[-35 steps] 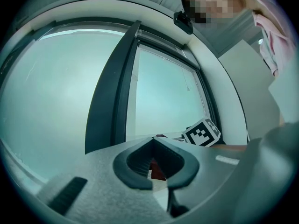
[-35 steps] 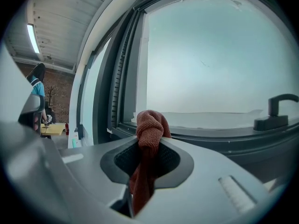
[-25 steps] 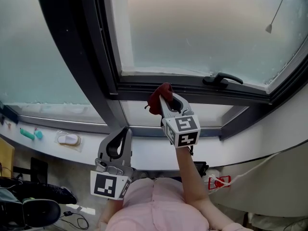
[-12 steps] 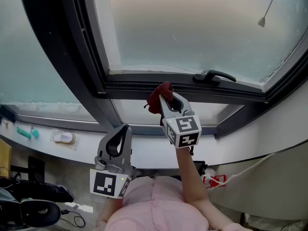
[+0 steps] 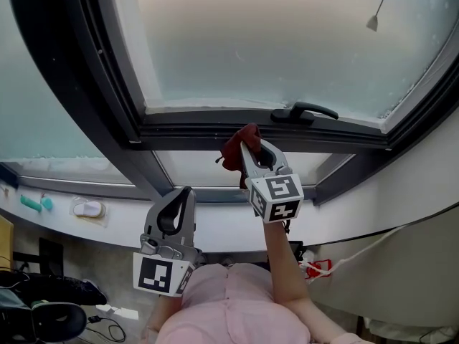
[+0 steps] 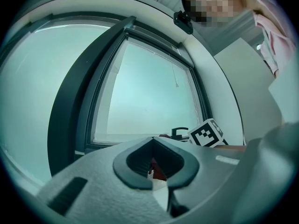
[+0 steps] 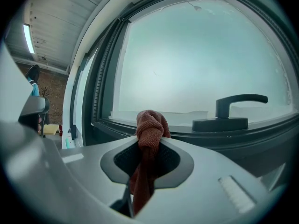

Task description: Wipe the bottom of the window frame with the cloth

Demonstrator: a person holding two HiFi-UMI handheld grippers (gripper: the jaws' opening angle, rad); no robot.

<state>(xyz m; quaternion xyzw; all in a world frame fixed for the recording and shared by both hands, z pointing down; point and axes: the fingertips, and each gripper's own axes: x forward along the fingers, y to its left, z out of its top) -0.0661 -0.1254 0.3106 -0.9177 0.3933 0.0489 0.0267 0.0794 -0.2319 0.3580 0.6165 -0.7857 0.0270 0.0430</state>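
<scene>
My right gripper [image 5: 248,146] is shut on a red-brown cloth [image 5: 234,150], whose bunched end sticks out past the jaw tips. In the head view the cloth is up at the dark bottom rail of the window frame [image 5: 193,132], just left of the black handle [image 5: 304,111]. In the right gripper view the cloth [image 7: 149,127] hangs through the jaws in front of the rail [image 7: 117,125]; I cannot tell if it touches the rail. My left gripper [image 5: 187,192] is lower, near the white sill, shut and holding nothing. In the left gripper view, the left gripper [image 6: 152,140] points at the window.
A pull cord with a small weight [image 5: 373,23] hangs before the frosted pane. The white sill [image 5: 215,221] carries small items at the left [image 5: 84,208]. A white cable and a red object [image 5: 319,269] lie below at the right. A dark mullion [image 5: 86,84] slants down on the left.
The window has drifted left and up in the head view, so the handle now lies closer to the cloth. Both grippers stay about where they were, the right still shut on the cloth.
</scene>
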